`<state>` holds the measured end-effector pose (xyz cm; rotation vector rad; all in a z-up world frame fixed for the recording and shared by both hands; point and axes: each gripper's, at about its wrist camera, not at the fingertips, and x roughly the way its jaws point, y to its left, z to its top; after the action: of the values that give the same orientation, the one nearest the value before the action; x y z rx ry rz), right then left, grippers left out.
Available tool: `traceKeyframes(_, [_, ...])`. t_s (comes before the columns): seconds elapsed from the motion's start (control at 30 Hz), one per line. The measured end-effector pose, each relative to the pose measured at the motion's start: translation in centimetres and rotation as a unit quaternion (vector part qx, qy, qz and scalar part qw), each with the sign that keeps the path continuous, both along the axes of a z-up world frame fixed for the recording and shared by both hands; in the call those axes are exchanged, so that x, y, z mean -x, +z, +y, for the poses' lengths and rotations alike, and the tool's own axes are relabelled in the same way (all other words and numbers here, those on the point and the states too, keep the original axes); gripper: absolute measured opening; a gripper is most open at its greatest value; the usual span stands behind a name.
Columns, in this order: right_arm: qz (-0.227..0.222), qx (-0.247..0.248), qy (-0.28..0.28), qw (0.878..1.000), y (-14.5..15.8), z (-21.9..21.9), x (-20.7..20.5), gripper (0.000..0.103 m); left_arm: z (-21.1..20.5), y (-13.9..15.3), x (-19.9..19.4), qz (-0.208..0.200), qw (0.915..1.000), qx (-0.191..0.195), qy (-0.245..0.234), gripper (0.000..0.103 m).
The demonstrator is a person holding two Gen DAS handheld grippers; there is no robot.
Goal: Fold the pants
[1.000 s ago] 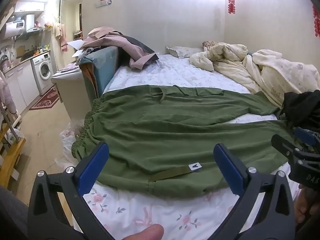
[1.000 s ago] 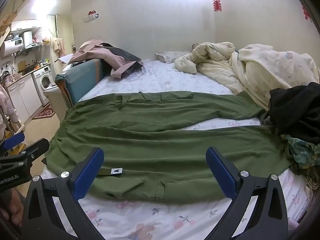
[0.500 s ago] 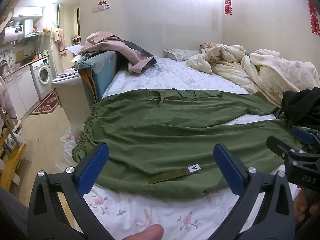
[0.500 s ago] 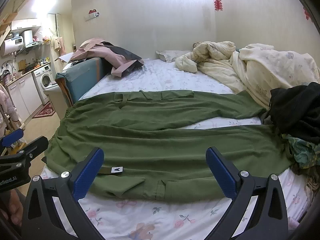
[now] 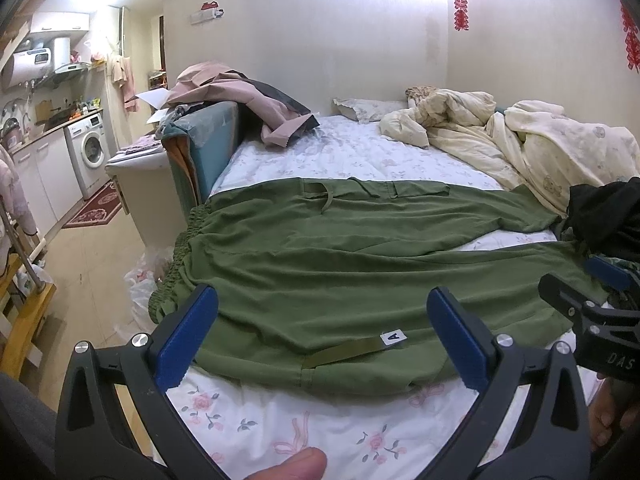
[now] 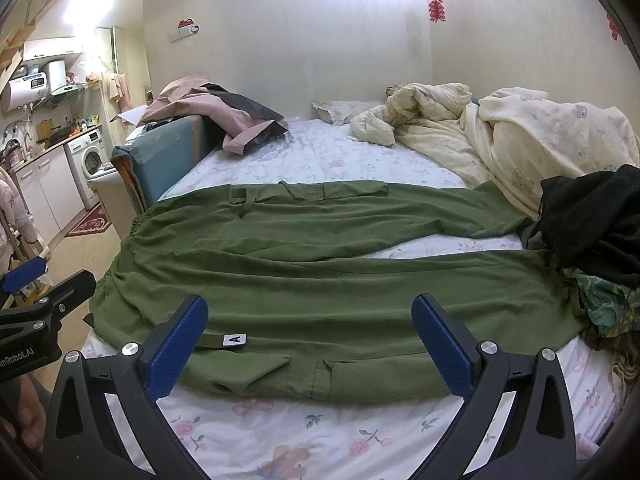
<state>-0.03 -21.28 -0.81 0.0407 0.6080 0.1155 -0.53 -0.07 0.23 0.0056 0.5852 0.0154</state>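
Olive green pants point(image 5: 340, 264) point(image 6: 320, 280) lie spread flat across the floral bed sheet point(image 5: 280, 432) point(image 6: 304, 432), waistband to the left, both legs running right. A strap with a white "A" tag point(image 5: 394, 336) point(image 6: 236, 339) rests on the near leg. My left gripper point(image 5: 322, 336) hovers open above the near edge of the pants, holding nothing. My right gripper point(image 6: 310, 338) is open too, over the near leg's pockets. Each gripper shows at the edge of the other's view: the right gripper point(image 5: 592, 312) and the left gripper point(image 6: 40, 308).
A black garment point(image 6: 592, 216) and patterned cloth lie by the leg ends at the right. Cream duvets point(image 6: 520, 136) are heaped at the back right. A teal board with pink clothes point(image 5: 240, 96) bounds the bed's left side. Floor, plastic bags point(image 5: 144, 280) and a washing machine point(image 5: 90, 152) lie left.
Both grippers have pulled back slightly and risen a little, so the pants sit a bit farther off. The pants have not moved and both grippers stay open.
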Motion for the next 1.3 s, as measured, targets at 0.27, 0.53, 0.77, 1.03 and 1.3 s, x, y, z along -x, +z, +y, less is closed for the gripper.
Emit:
traceKeyframes(0.27, [0.001, 0.0, 0.001, 1.0, 0.01, -0.05, -0.04, 0.103, -0.01, 0.0, 0.0, 0.0, 1.0, 0.0, 0.001, 0.103])
traceKeyframes(0.53, [0.001, -0.001, 0.0, 1.0, 0.06, 0.0, -0.1, 0.103, 0.21, -0.11, -0.02, 0.0, 1.0, 0.001, 0.002, 0.103])
traceKeyframes(0.77, [0.0, 0.0, 0.0, 1.0, -0.01, -0.03, -0.03, 0.103, 0.22, -0.09, -0.03, 0.0, 1.0, 0.001, 0.002, 0.103])
traceKeyframes(1.03, [0.001, 0.0, 0.0, 1.0, -0.02, -0.04, 0.0, 0.103, 0.3, -0.1, -0.02, 0.0, 1.0, 0.001, 0.002, 0.103])
traceKeyframes(1.3, [0.001, 0.0, 0.001, 1.0, -0.03, -0.06, -0.02, 0.103, 0.27, -0.09, -0.02, 0.0, 1.0, 0.001, 0.002, 0.103])
